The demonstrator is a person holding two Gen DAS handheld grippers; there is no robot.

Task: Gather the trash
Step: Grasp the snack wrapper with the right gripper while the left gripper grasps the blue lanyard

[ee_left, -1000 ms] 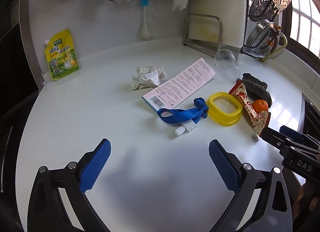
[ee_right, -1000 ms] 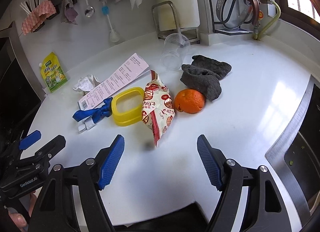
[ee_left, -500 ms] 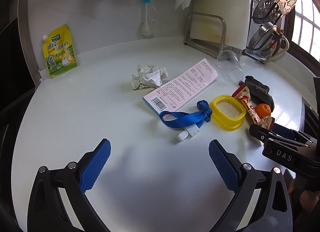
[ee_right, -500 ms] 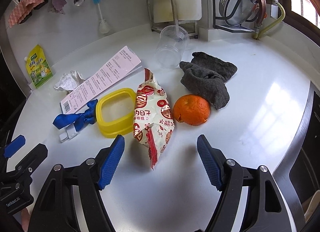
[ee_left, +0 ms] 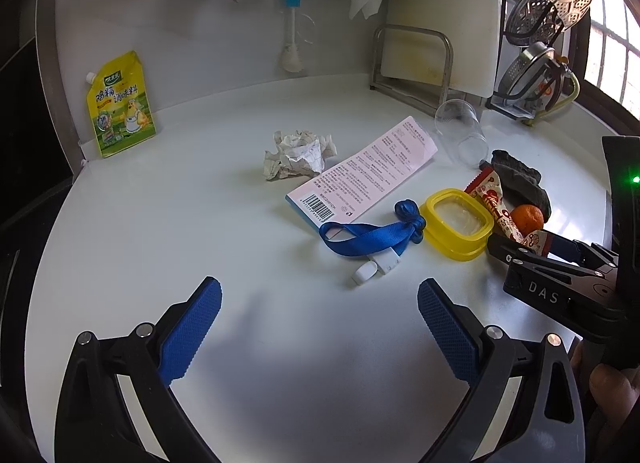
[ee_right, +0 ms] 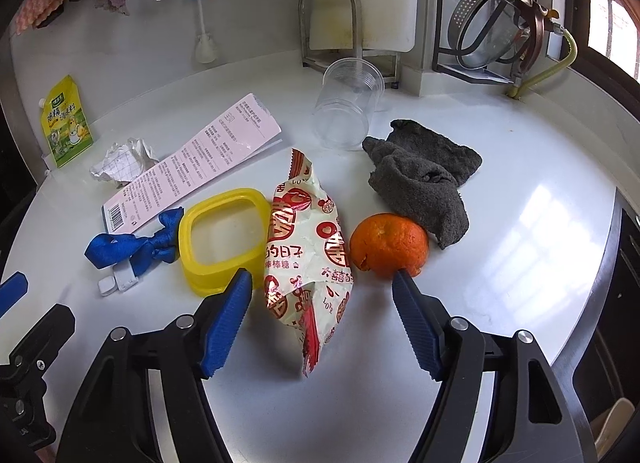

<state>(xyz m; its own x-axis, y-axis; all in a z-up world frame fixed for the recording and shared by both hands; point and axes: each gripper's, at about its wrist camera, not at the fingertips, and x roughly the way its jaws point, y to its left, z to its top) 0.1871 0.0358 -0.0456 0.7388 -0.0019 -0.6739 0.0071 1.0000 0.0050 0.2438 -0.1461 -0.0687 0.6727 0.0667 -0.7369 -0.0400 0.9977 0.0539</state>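
right gripper (ee_right: 322, 287) | jaws apart, just been closing, straddling snack wrapper (ee_right: 308, 247) flat on worktop (ee_right: 500, 151), not yet pinched | left gripper (ee_left: 320, 303) apart, empty, crumpled paper (ee_left: 298, 155) far ahead

1. The snack wrapper (ee_right: 306, 251) lies on the counter (ee_right: 520, 167), between the square lid (ee_right: 222, 239) on its left and the orange (ee_right: 388, 245) on its right.
2. The cloth (ee_right: 424, 179) lies behind the orange, touching it.
3. A tipped cup (ee_right: 348, 103) lies behind the wrapper, left of the cloth.
4. The lanyard (ee_right: 132, 245) lies left of the lid, touching it.
5. The leaflet (ee_right: 192, 161) lies behind the lanyard, and the crumpled paper (ee_right: 122, 161) lies just left of the leaflet.
6. A pouch (ee_right: 66, 123) leans on the wall at far left.
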